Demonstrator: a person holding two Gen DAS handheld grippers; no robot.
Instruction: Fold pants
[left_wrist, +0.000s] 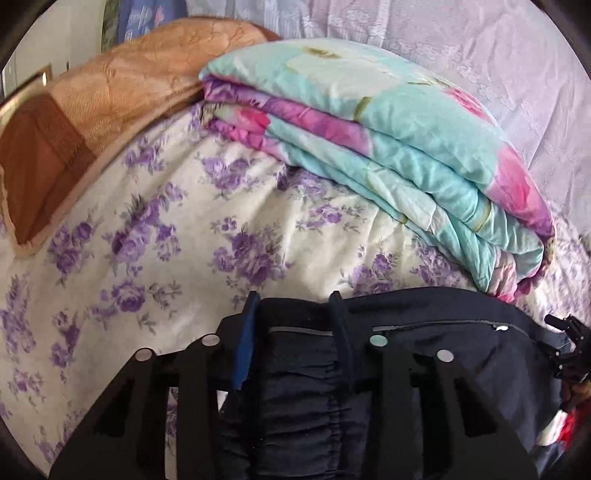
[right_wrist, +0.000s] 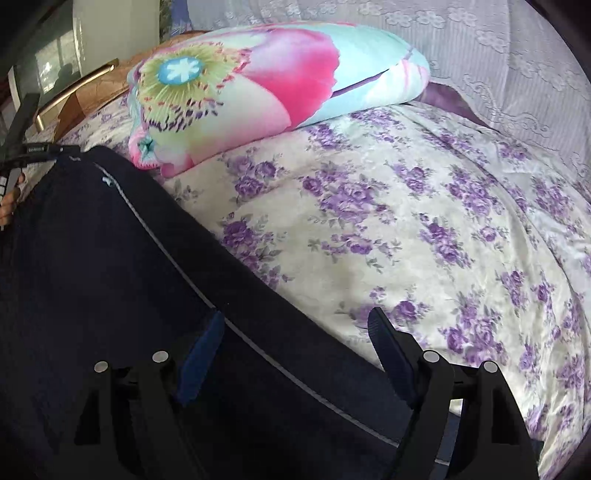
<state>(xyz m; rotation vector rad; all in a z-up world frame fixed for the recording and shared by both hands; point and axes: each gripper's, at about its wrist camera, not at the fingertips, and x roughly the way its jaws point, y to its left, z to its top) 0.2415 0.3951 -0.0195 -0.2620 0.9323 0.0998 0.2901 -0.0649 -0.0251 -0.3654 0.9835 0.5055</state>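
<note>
Pinching the elastic waistband of the dark pants (left_wrist: 306, 387), the left claw (left_wrist: 293, 306) has cloth bunched between its fingers; the right claw (right_wrist: 295, 325) stands spread, one finger on the trouser leg, the other over the floral bedspread (right_wrist: 424, 229) beside it; pants lie under both claws; risk, I judge: right claw closes on bedspread too, dragging it into the fold; the folded quilt (left_wrist: 388, 147) ahead crowds the space.

Soft daylight fills both round, bendy pictures, with black corners all around, a bright shine on the window (right_wrist: 55, 70) at 10 o'clock, the pants (right_wrist: 92, 258) too dark to show folds, and flowers on the sheet (left_wrist: 147, 258) a bit blurry.
</note>
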